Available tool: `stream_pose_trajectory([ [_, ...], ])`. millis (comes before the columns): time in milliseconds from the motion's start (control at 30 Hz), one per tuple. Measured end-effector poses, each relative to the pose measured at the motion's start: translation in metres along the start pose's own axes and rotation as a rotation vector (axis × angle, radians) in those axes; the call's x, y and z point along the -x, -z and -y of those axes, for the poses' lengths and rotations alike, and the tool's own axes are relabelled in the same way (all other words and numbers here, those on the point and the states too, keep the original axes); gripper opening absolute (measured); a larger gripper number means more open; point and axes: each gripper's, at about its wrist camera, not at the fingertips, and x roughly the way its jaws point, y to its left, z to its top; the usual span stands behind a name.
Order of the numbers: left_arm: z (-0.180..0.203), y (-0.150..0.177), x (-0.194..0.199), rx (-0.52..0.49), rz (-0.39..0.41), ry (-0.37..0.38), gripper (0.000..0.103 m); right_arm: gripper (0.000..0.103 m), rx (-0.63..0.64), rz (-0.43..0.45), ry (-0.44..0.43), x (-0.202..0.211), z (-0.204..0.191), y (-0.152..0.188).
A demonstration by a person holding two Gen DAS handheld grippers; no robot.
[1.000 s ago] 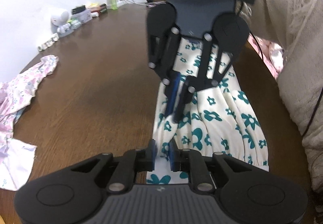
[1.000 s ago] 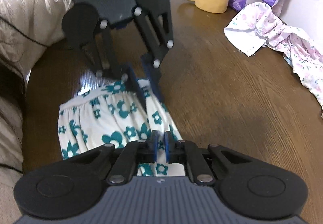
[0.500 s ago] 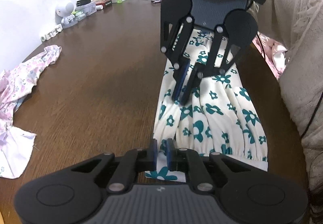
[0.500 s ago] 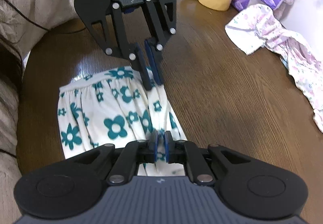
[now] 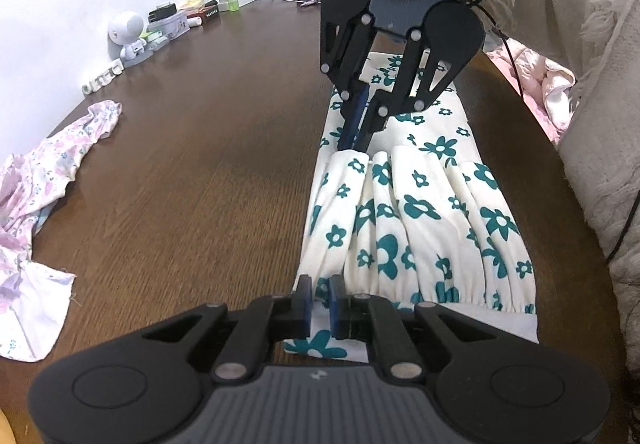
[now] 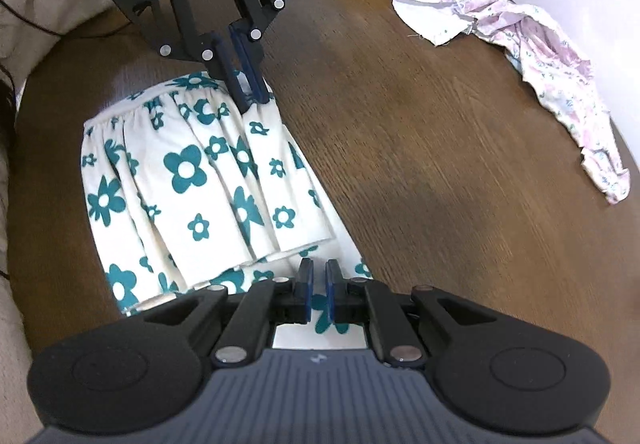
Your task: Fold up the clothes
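left wrist view: the flowered garment [image 5: 420, 212] is laid on the wooden table [image 5: 192, 172], with its long axis running from the left gripper [image 5: 319, 300] to the right gripper [image 5: 357, 132]. each pair of jaws is seen closed on one end of the same edge, the side toward the open table. the left jaws have just been closing, with cloth between them. the fold is judged to go across this axis, and neither hand is nearer.
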Motion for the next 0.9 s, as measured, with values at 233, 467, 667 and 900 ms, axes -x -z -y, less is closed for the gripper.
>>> stream_pose_trajectory([
  [233,0.006,-0.001,-0.002,-0.036,0.012,-0.028,0.005,0.011,-0.065,0.174,-0.091,0.025,0.010,-0.022],
  [467,0.014,0.005,0.000,-0.050,0.051,-0.068,0.005,0.031,-0.027,0.132,-0.017,0.008,0.019,-0.028],
  [667,0.020,0.006,-0.001,-0.075,0.098,-0.102,0.007,0.031,-0.153,0.175,0.014,0.036,0.036,-0.003],
  [900,0.019,0.008,0.003,-0.069,0.120,-0.110,0.008,0.031,-0.031,0.175,-0.144,0.010,0.010,-0.040],
])
